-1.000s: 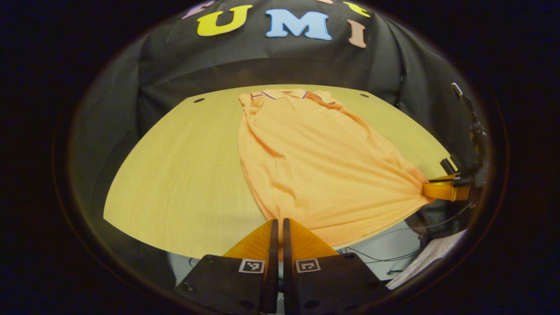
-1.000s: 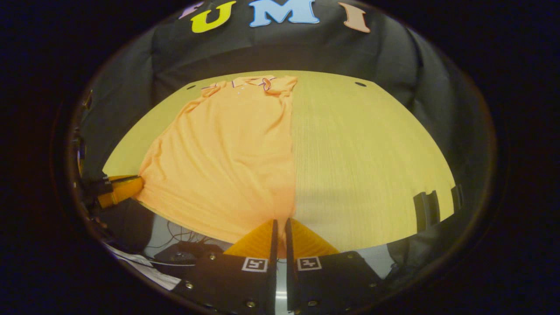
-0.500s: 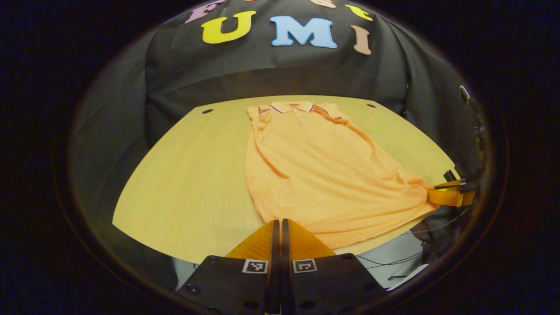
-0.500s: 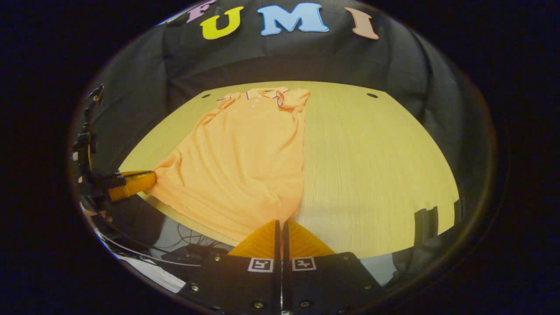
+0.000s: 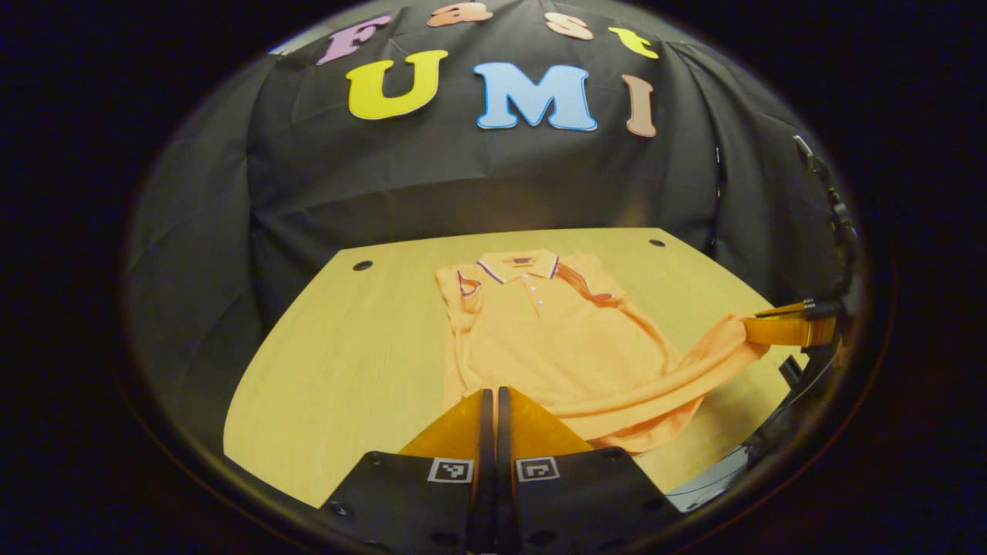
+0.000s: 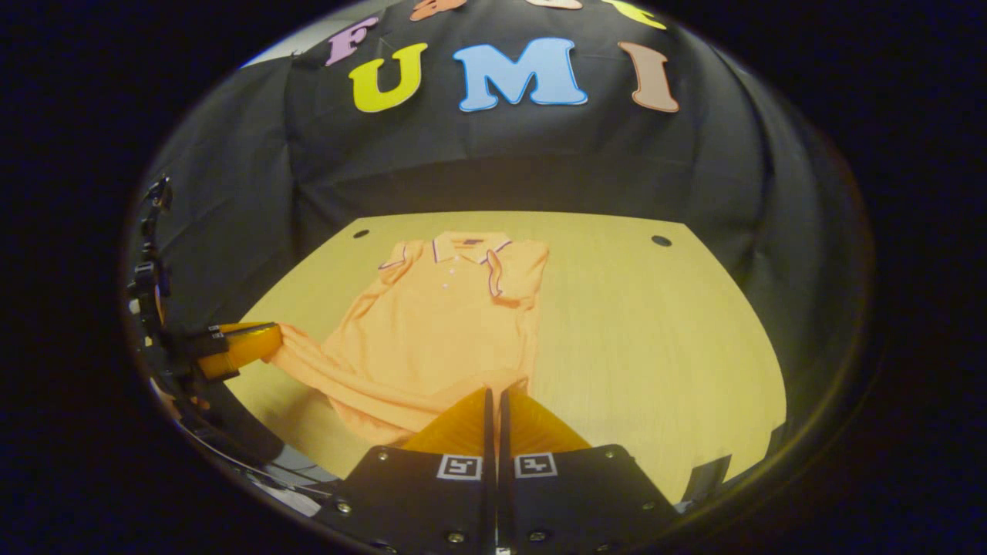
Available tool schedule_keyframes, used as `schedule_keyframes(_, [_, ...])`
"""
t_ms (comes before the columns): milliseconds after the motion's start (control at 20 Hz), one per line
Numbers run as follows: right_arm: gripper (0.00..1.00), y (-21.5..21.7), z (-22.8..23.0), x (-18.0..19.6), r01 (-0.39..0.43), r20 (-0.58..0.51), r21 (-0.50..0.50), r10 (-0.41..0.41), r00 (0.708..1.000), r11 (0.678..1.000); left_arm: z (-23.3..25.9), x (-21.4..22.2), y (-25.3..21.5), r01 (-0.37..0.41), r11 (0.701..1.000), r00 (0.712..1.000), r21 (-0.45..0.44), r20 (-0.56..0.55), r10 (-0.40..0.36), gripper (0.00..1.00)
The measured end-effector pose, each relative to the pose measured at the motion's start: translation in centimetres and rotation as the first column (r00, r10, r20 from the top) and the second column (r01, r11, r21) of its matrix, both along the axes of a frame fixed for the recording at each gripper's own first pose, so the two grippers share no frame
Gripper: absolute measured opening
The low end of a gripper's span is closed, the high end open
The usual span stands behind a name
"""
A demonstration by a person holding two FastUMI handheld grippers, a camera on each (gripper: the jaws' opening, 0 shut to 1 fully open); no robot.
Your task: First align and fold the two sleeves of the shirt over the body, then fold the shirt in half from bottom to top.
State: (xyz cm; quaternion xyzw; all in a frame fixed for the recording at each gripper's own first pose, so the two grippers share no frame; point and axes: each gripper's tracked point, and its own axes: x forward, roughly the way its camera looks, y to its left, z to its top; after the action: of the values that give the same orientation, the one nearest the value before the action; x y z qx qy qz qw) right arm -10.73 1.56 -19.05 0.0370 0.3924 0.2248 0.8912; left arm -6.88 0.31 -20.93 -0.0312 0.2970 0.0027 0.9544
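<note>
Pinching the shirt hem, both your claws, left and right, hold it lifted above the desk, collar lying flat.

The shirt is showing a plain light orange all over, its collar and sleeve cuffs edged with thin dark and white stripes, small white buttons running down the placket; the table is showing a pale yellowish wood grain with two dark round holes
</note>
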Motion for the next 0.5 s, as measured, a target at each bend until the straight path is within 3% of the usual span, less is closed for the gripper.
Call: schedule_keyframes(500, [0.01,3.0,0.9,13.5,0.045,0.064,-0.040,-0.042,0.997,0.998,1.5,14.1,2.9,0.019,1.000,0.999,-0.019,0.035,-0.018,0.07])
